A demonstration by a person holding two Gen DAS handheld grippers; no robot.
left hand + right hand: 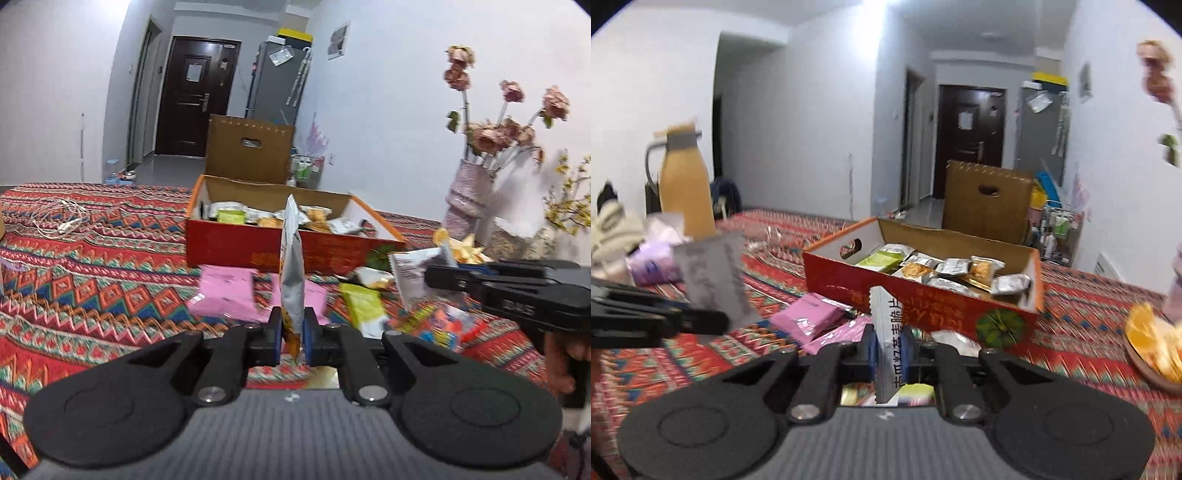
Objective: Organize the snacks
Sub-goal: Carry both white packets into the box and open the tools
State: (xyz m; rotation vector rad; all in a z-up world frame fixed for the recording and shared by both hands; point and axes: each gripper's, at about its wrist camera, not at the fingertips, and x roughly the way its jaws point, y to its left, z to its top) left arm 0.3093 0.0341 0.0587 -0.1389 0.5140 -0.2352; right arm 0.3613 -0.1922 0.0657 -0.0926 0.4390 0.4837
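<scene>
The left gripper (293, 334) is clamped on a white-and-orange snack packet (291, 269) that stands upright on edge between its blue-padded fingers (275, 338). The right gripper (889, 349) is likewise closed on a white snack packet with blue printed characters (887, 325), also held upright.

Both packets hang above the desk with the red patterned cloth (92, 266), in front of the open red-and-orange cardboard box (236, 243), which already contains many small packets. Pink flat packets (225, 291) lie on the cloth just before the box.

Only the left wrist view shows the pink vase of dried roses (469, 192), a white cable (61, 218) and a green packet (364, 304). Only the right wrist view shows a tan bottle with a grey lid (685, 184) and a plate of orange pieces (1156, 354). Each view catches the other gripper at its edge, blurred.
</scene>
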